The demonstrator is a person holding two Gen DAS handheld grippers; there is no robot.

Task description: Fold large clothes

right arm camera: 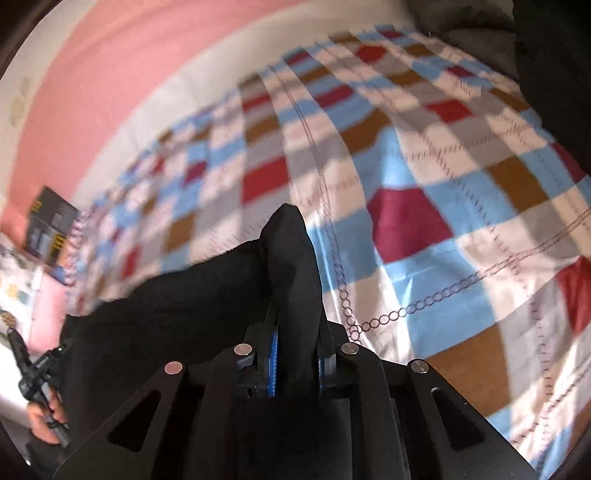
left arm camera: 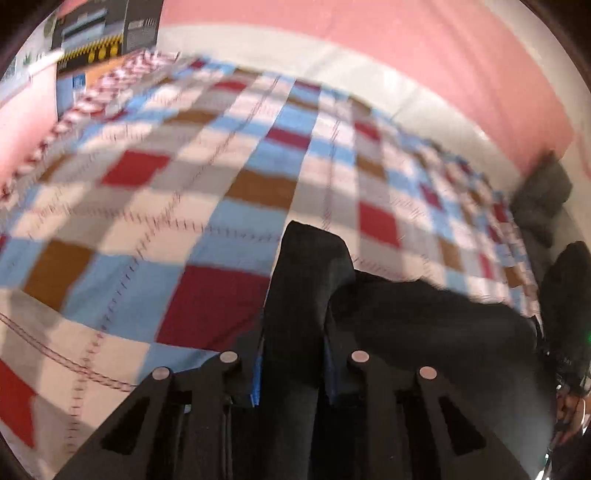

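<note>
While both views blur, pink wall (left arm camera: pixel 406 55) rises behind | dark printed box (left arm camera: pixel 107 29) at far left | checked quilt (left arm camera: pixel 184 184) covers bed | left gripper (left arm camera: pixel 291 350) clamped on black garment (left arm camera: pixel 424 325) | right gripper (right arm camera: pixel 295 350) clenched on its other fold, cloth slung between above quilt.

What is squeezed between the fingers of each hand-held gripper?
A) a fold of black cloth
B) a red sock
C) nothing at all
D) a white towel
A: in the left wrist view the left hand-held gripper pinches a bunched fold of the black garment, and the right hand-held gripper pinches another fold, above the checked blanket.
</note>
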